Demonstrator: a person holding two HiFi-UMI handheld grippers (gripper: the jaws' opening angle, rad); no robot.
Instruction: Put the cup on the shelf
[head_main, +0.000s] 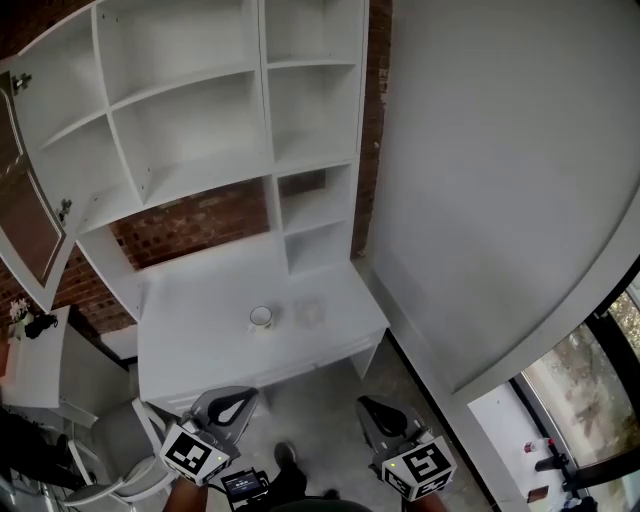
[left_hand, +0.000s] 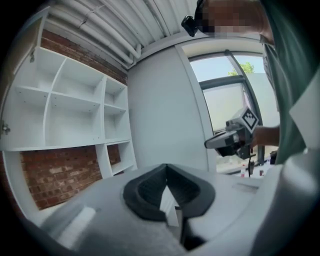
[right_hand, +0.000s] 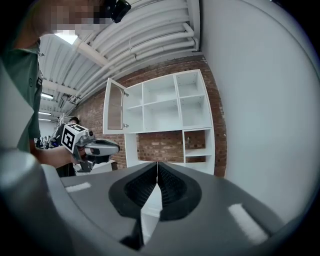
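Cup (head_main: 261, 318) stands upright on the white desk (head_main: 190, 335), near its front edge. Left gripper (head_main: 232, 406) and right gripper (head_main: 376, 410) sit low, off the desk, well apart from cup. Shelf (head_main: 200, 165) stands above the desk.

Left claw (head_main: 236, 398): grey moulded shell, black ribbed pads (left_hand: 150, 192).
Right claw (head_main: 372, 408): same grey shell and black pads, with pale strips (right_hand: 245, 222) on top.
Marker cubes (head_main: 193, 455): white with black square patterns.
Clothing: green top (right_hand: 20, 95).
Head camera (right_hand: 117, 7): small, black.
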